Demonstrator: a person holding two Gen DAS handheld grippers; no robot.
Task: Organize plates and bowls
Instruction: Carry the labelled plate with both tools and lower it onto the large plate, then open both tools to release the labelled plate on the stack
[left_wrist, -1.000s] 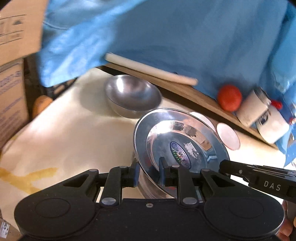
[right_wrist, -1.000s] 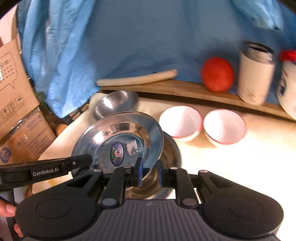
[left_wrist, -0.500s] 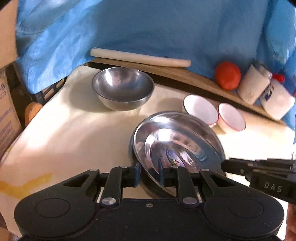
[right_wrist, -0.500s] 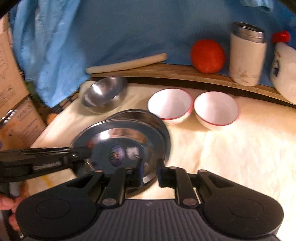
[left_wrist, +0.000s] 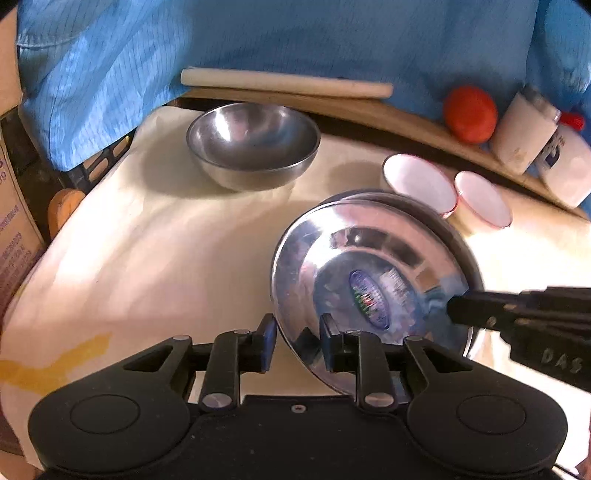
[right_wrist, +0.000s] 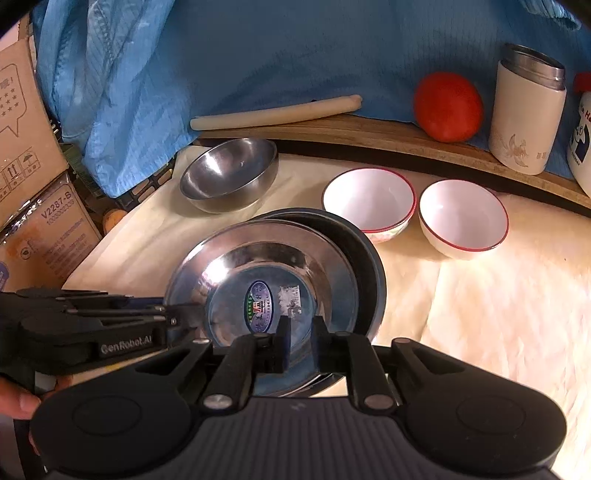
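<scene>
Blue cloth (right_wrist: 258, 55) across the back, cream-covered table (right_wrist: 498, 295) in front, and we sweep from the left: cardboard boxes (right_wrist: 33, 155) stacked at the edge, then the empty steel bowl (right_wrist: 229, 173) upright, with a pale rolling pin (right_wrist: 277, 112) lying on the wooden board (right_wrist: 369, 129) behind it. Centre stage now, the steel plate (right_wrist: 266, 273), sticker in its middle, sitting tilted in a dark plate (right_wrist: 369, 266) underneath. Left gripper (left_wrist: 297, 343) straddles its left rim, jaws opening, outer pad already clear of the metal. Right gripper (right_wrist: 301, 338) is over the near rim, jaws opening too, rim between them, and whether its pads press I cannot tell. Moving right: two white bowls, the first bowl (right_wrist: 369, 195) just beside the stack, the second bowl (right_wrist: 463, 216) next to it, both red-rimmed and empty. Up on the board, a tomato (right_wrist: 447, 107), a cream tumbler (right_wrist: 526, 118), and a white bottle (right_wrist: 581, 140) at the far edge
</scene>
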